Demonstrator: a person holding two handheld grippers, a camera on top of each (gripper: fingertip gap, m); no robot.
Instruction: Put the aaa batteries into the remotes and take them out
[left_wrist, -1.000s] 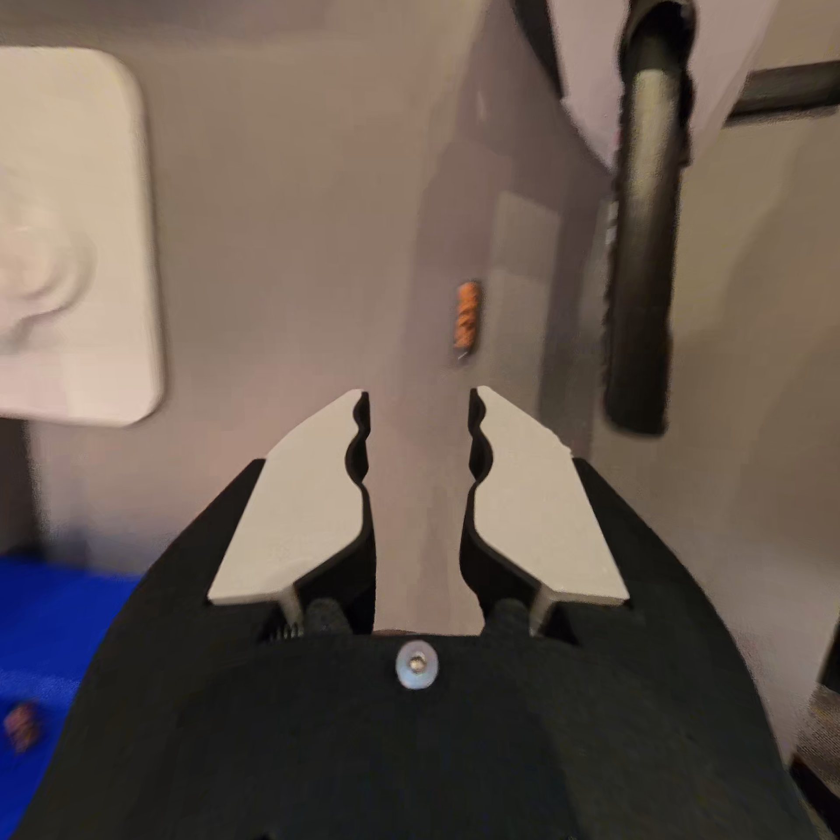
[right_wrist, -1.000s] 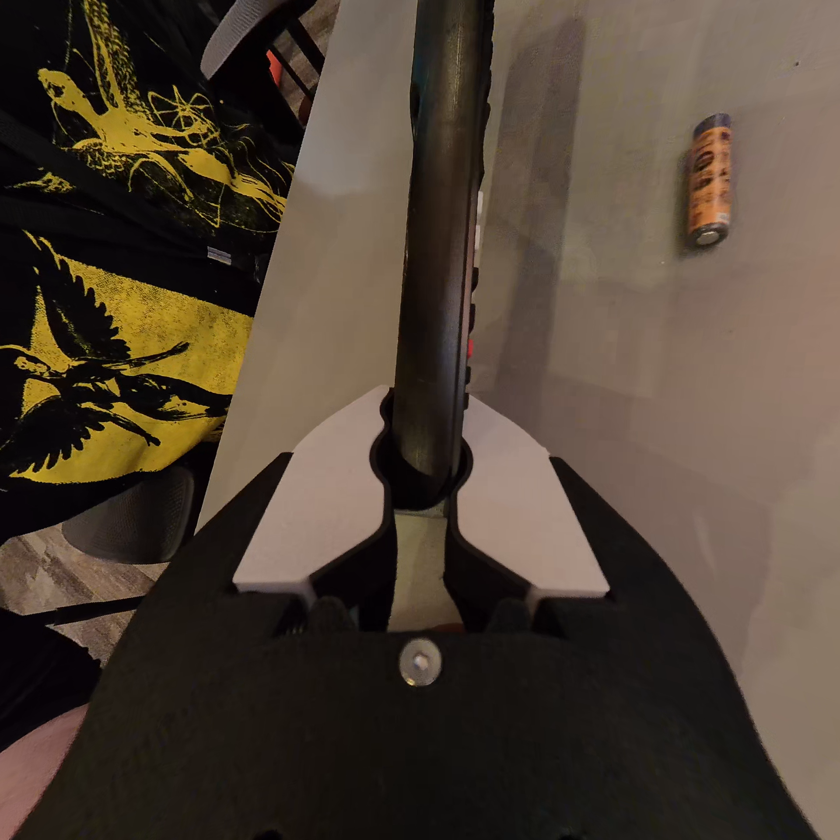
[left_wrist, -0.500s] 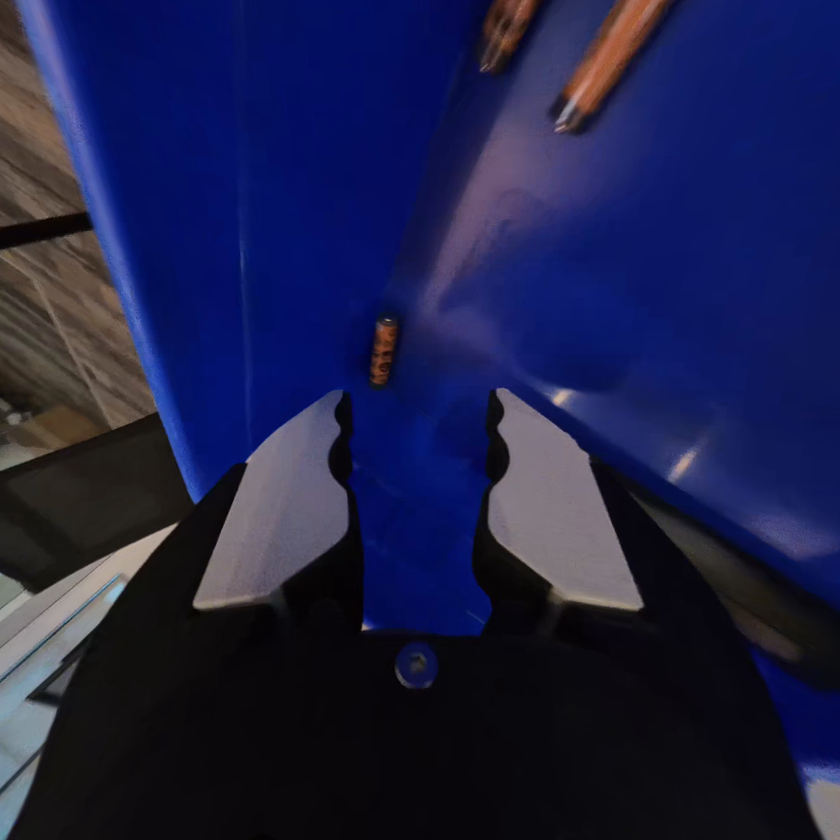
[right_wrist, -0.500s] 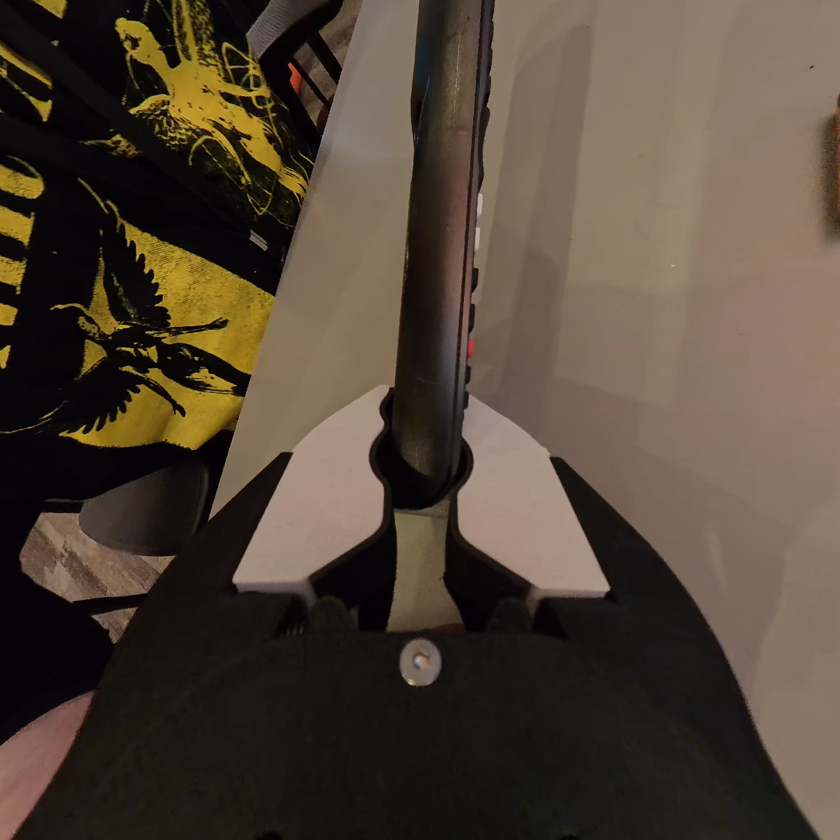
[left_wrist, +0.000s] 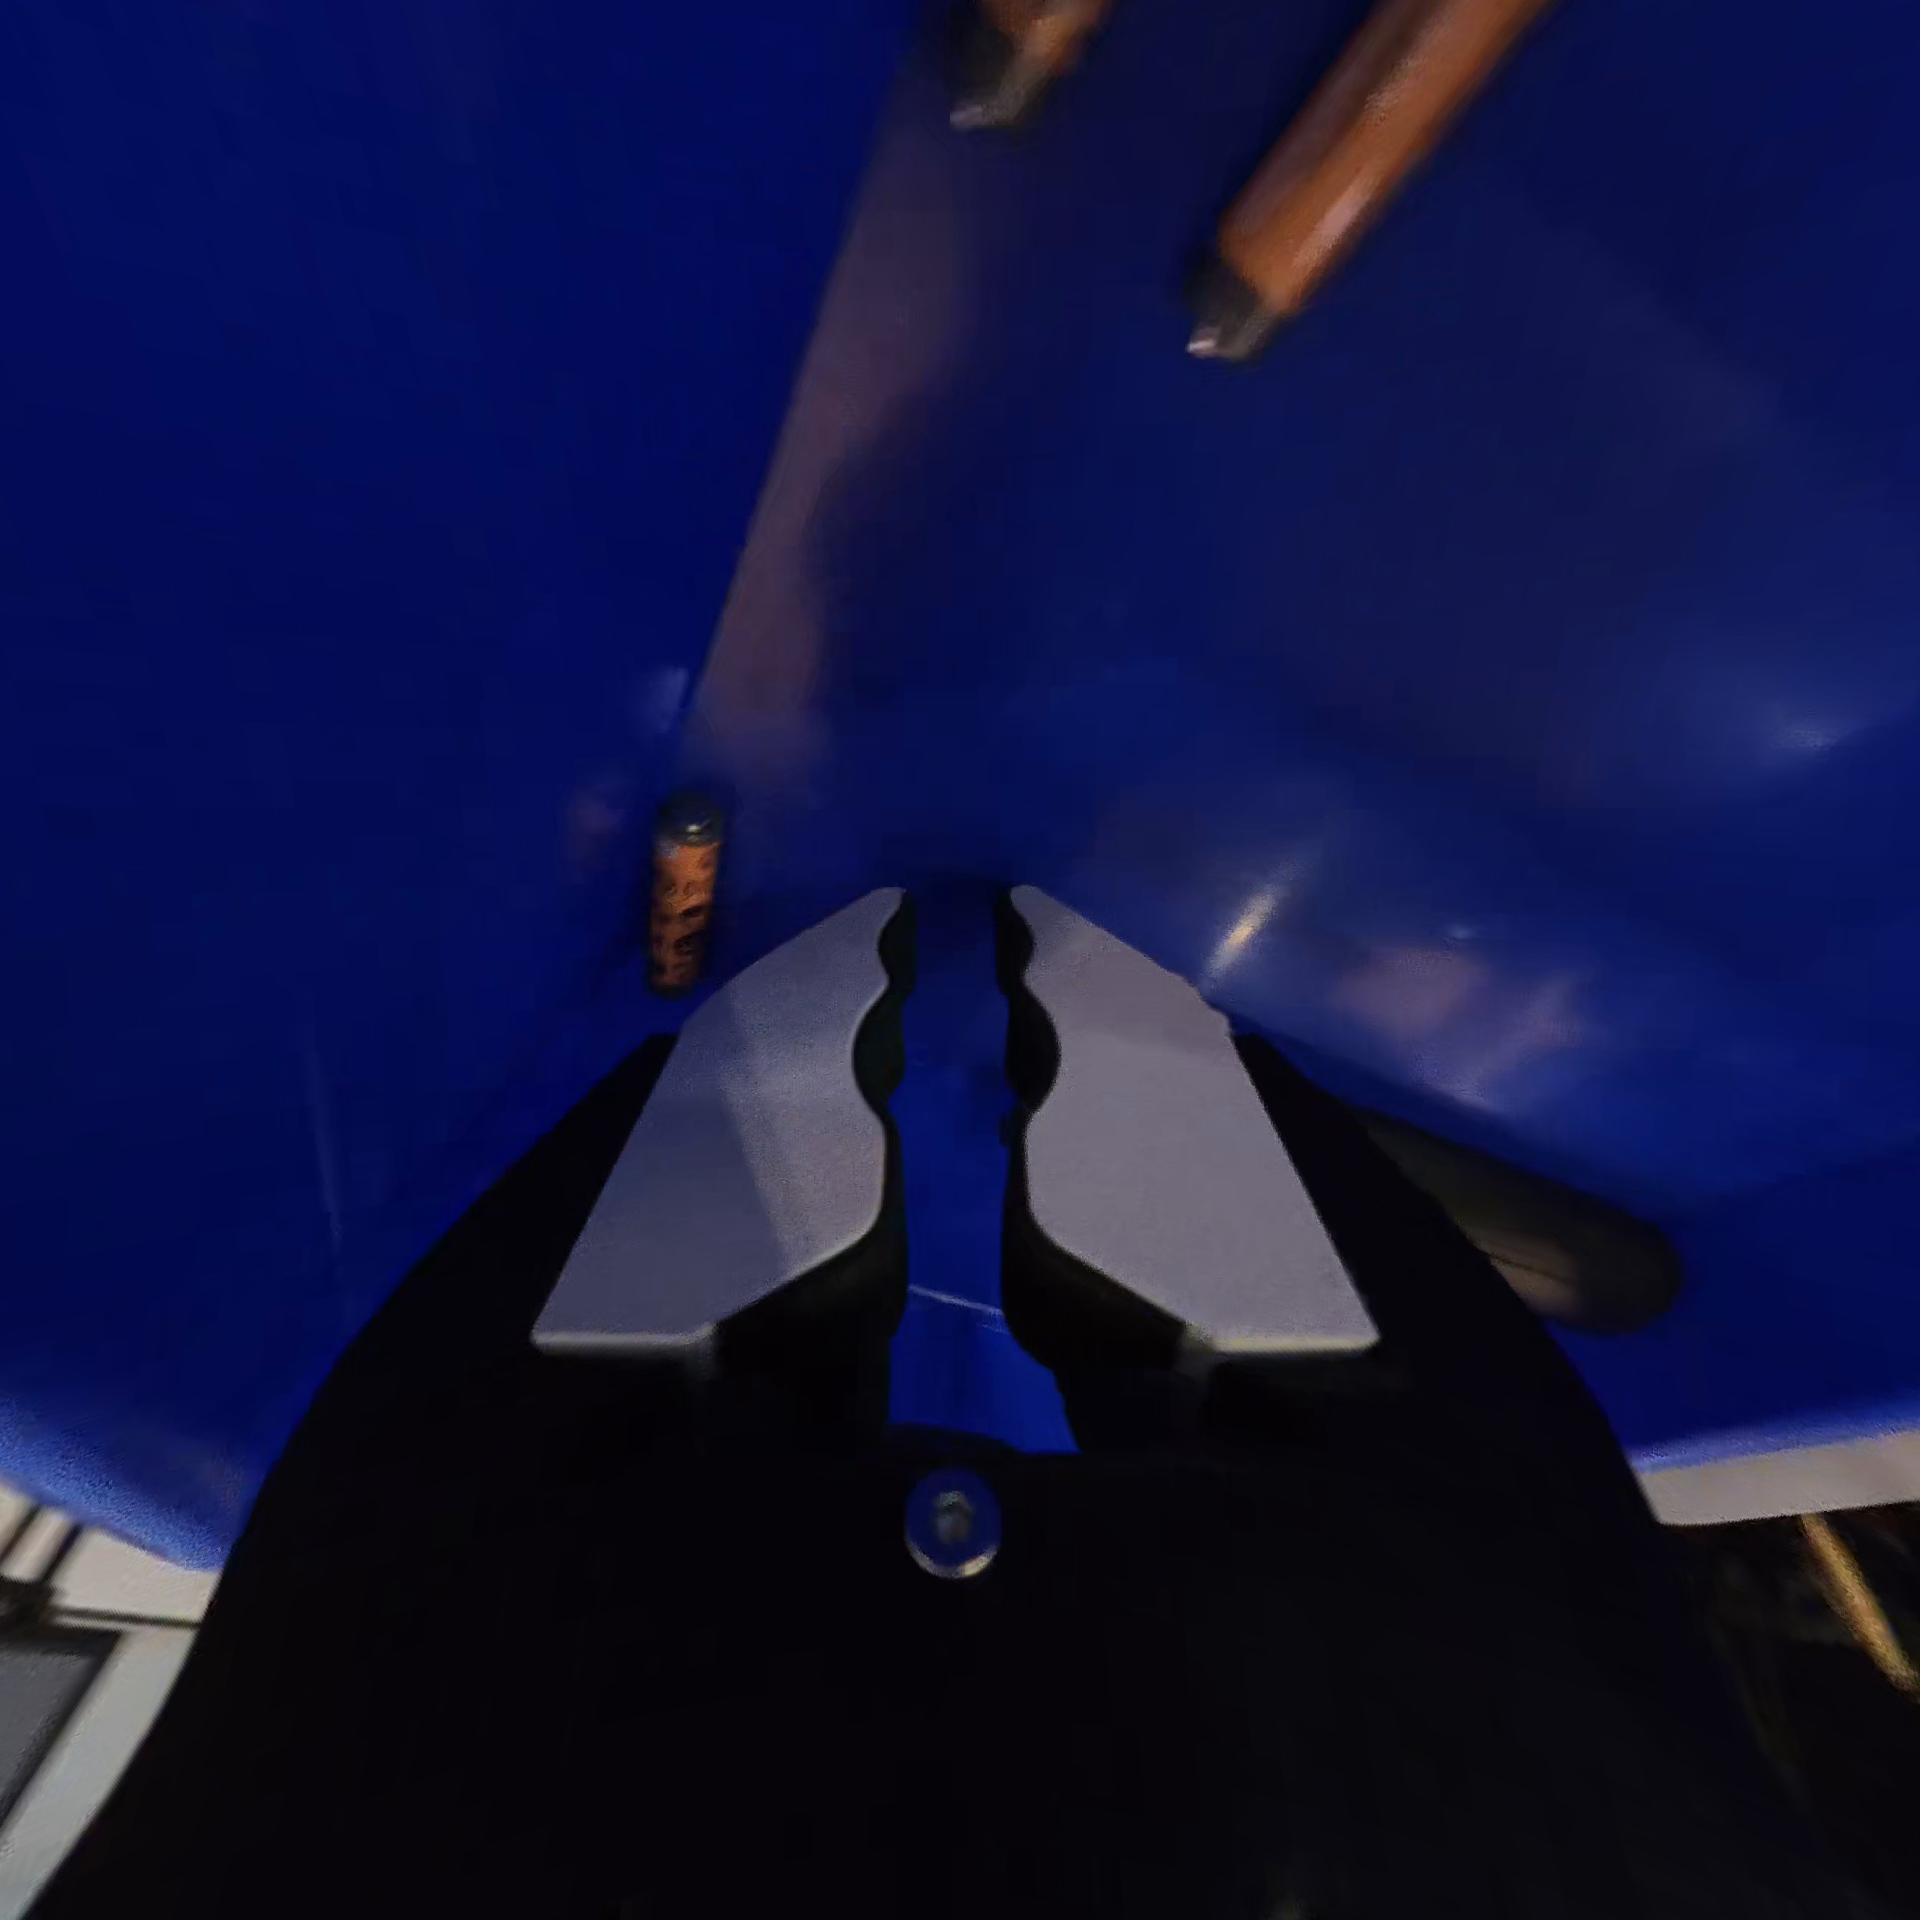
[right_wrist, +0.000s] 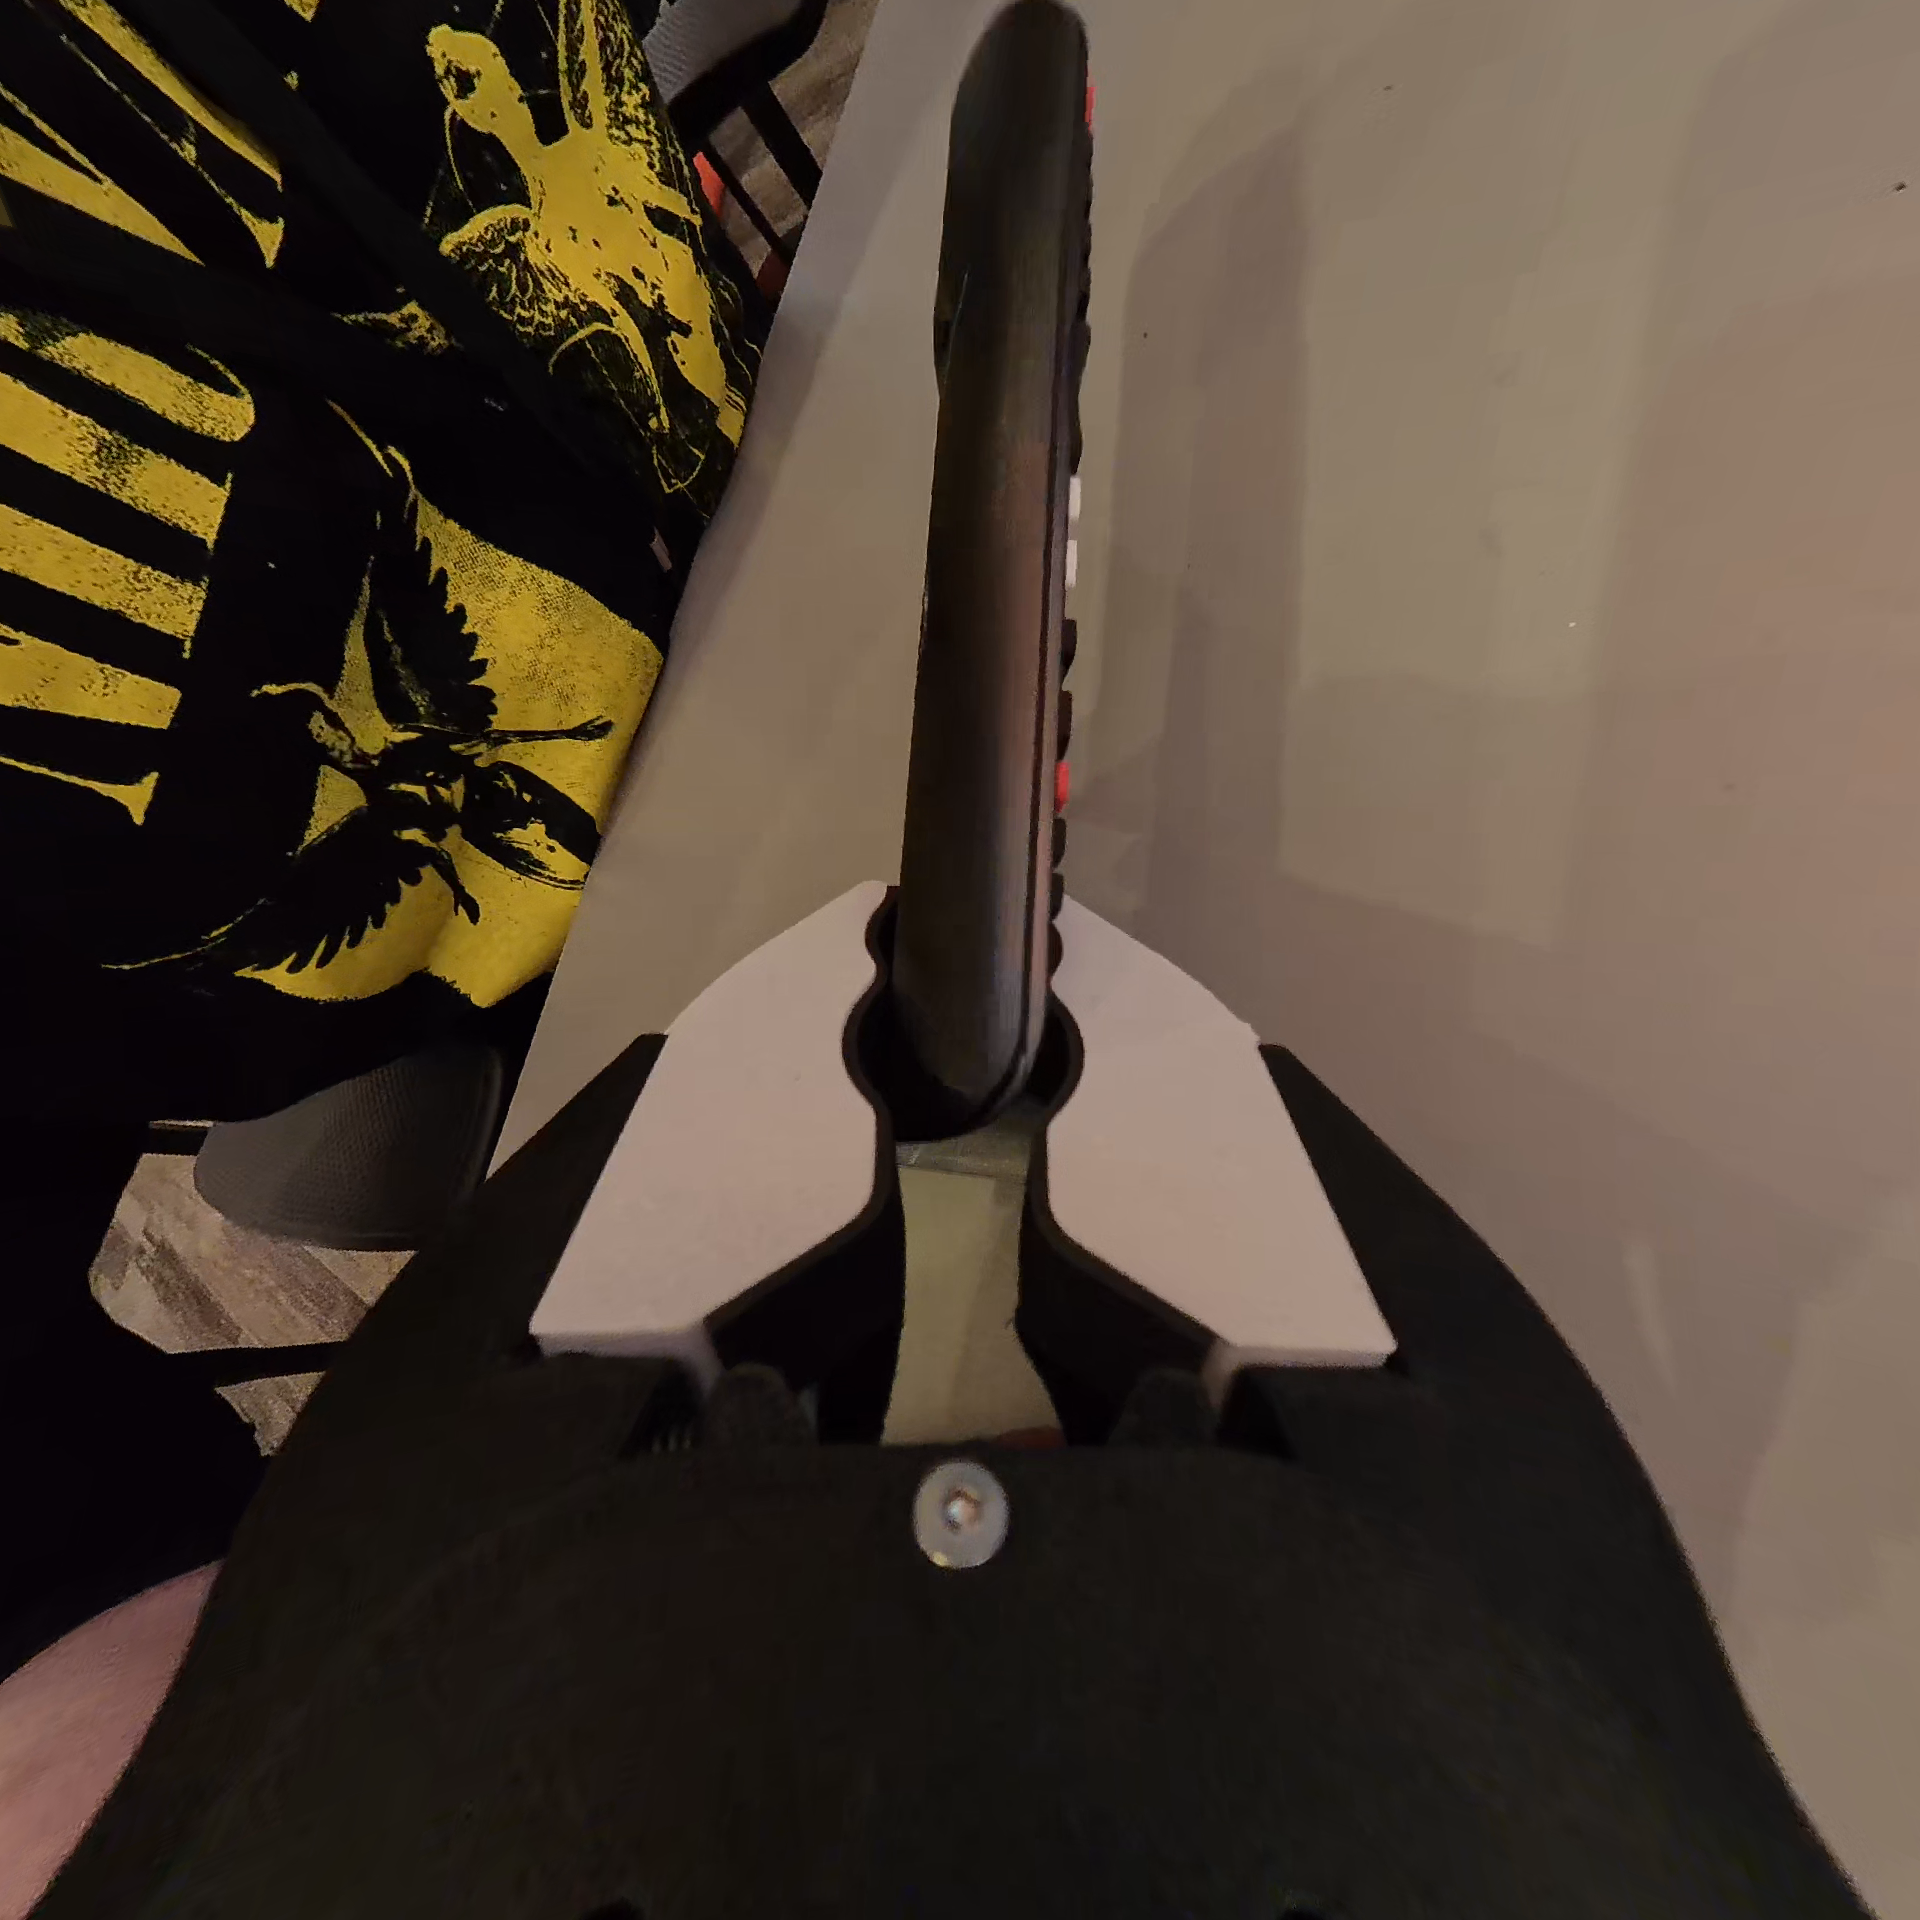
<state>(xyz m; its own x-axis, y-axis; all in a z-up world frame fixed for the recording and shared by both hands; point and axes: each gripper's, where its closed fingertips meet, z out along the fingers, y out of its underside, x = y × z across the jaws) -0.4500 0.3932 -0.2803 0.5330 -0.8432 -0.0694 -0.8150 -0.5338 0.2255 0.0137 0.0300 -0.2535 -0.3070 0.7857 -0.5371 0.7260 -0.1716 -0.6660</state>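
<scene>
We held the left gripper inside the blue bin, its jaws parted by a narrow gap with nothing between them. The nearest AAA battery lay just left of the left fingertip and slightly ahead of it, outside the gap. Its long axis ran nearly parallel to the fingers, one metal end pointing away from the claw. It looked orange with dark markings and was resting against the fold where the bin wall meets the floor. Two further batteries lay well ahead and to the right, blurred. We judged that the coming move required shifting the claw leftward and opening wider, since the present gap looked barely wide enough for the cell.

The right gripper was clamped on the black remote, which stood edge-on between the fingers and extended straight ahead above the grey table. Its buttons faced right. We judged the left gripper to be nearer the batteries
</scene>
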